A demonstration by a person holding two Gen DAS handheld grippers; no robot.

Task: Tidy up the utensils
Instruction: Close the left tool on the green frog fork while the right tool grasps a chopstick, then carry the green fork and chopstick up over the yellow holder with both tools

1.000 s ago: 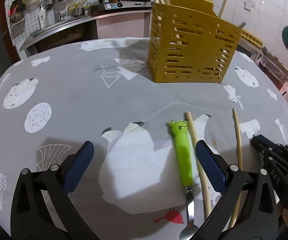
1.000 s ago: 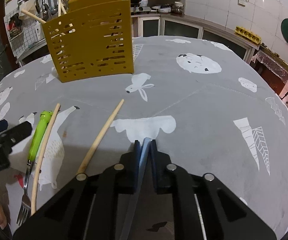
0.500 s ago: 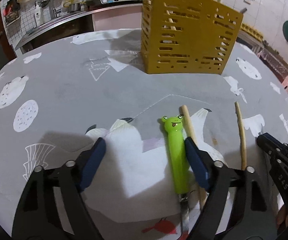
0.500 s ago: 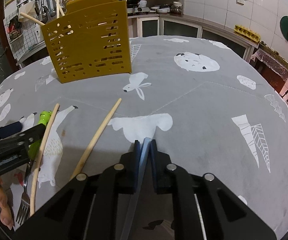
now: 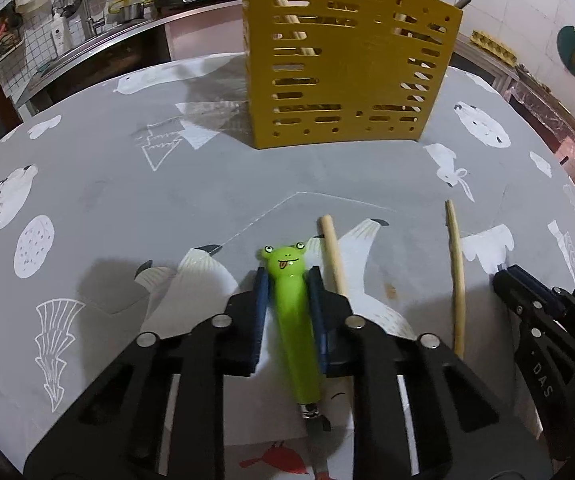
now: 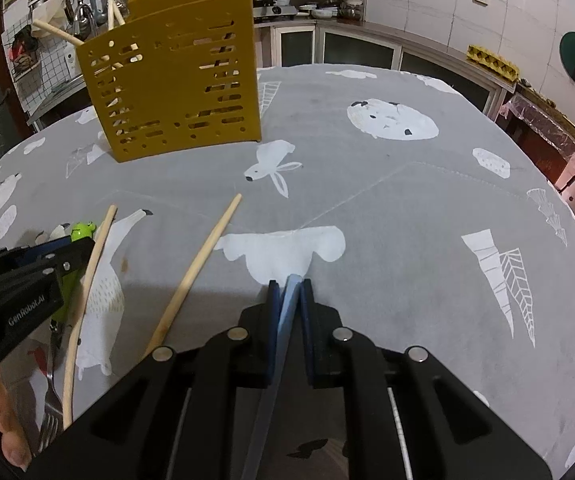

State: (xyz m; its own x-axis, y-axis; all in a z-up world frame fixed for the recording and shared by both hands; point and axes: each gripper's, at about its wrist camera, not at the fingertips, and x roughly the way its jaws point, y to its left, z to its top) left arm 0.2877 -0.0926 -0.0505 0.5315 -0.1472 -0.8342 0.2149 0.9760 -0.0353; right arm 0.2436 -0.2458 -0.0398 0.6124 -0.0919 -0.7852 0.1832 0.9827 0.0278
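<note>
Table (image 5: 127,200): utensil holder (image 5: 347,68) set at far side, chopsticks inside; fork (image 5: 293,320) laid nearest, first chopstick (image 5: 333,256) just right, second chopstick (image 5: 456,280) further right.

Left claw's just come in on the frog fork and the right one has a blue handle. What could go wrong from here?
1. The left claw, whose jaws have just been closing, grips the frog fork with a chopstick right beside one finger; lifting may drag it.
2. The tines point back toward the person's hand.
3. The right claw pinches a thin blue utensil near its tip; it could pivot on the way to the yellow holder.
</note>
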